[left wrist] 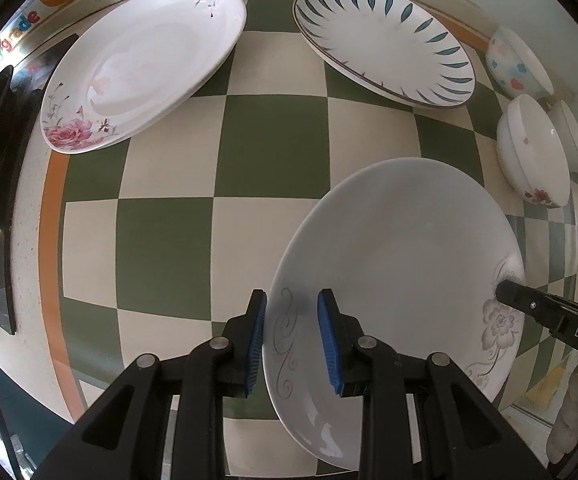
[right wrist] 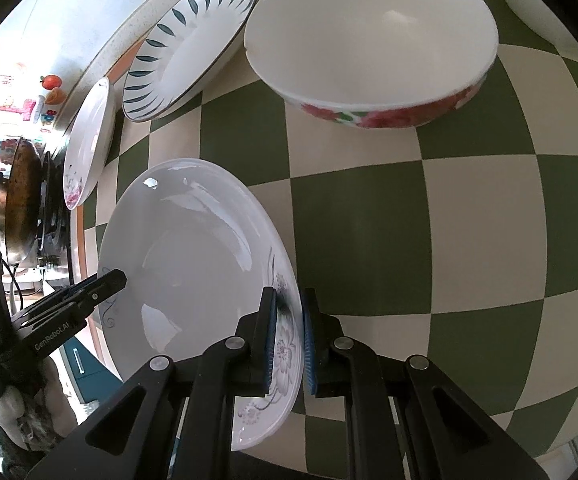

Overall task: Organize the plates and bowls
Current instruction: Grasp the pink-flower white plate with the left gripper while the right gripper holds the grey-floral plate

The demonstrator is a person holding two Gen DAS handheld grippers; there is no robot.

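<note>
1. Green-and-cream checkered table (left wrist: 273,148), grey-flowered plate (left wrist: 401,264) near its front edge.
2. Left gripper (left wrist: 292,336) straddles the plate's rim, jaws narrowly parted.
3. Right gripper (right wrist: 289,340) likewise astride the opposite rim, gap slim.

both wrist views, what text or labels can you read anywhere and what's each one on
"DAS" on the body of the right hand-held gripper, seen in the left wrist view.
"GenRobot.AI" on the body of the left hand-held gripper, seen in the right wrist view.
"grade" in coloured letters on a wall sticker, possibly cut off at the frame's edge.
The stickers in the right wrist view are too blurred to read.
</note>
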